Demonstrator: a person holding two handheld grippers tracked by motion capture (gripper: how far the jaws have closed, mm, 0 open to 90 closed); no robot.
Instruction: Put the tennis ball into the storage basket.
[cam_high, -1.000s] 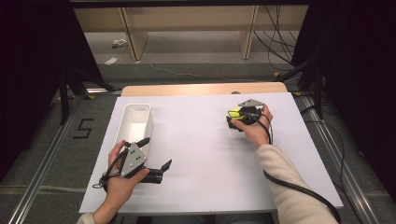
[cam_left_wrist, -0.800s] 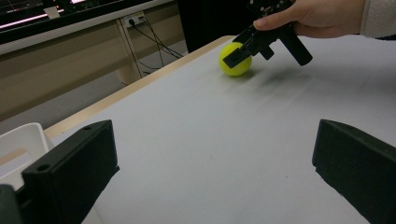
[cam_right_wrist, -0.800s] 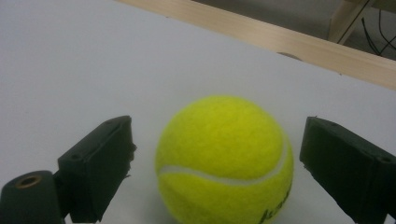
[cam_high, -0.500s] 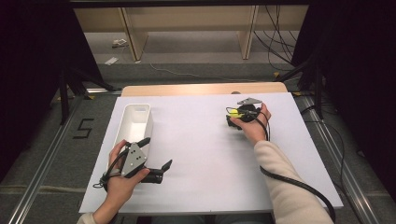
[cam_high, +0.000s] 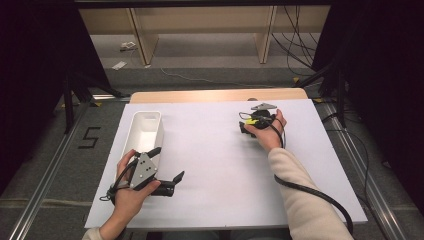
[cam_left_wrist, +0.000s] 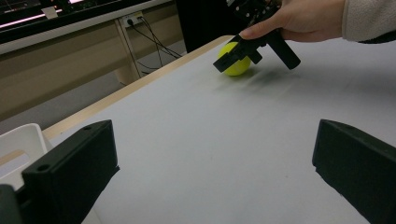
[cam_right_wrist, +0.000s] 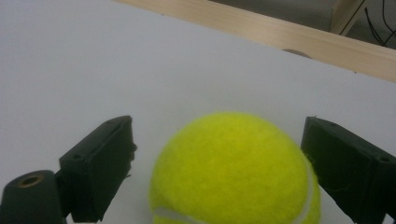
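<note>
Right gripper (cam_high: 246, 127), held in the right hand (cam_high: 267, 134) at the far right part of the table, points left in the high view with its grey plate uppermost. Its jaws have just been closing a little and stand wide, one on either side of a ball, with a gap visible on the left side in the right gripper view. The cream sleeve (cam_high: 305, 200) runs back to the lower edge. Left gripper (cam_high: 167, 180), held low in the left hand (cam_high: 127, 192) at the near left, points right, jaws spread wide with nothing between them.
</note>
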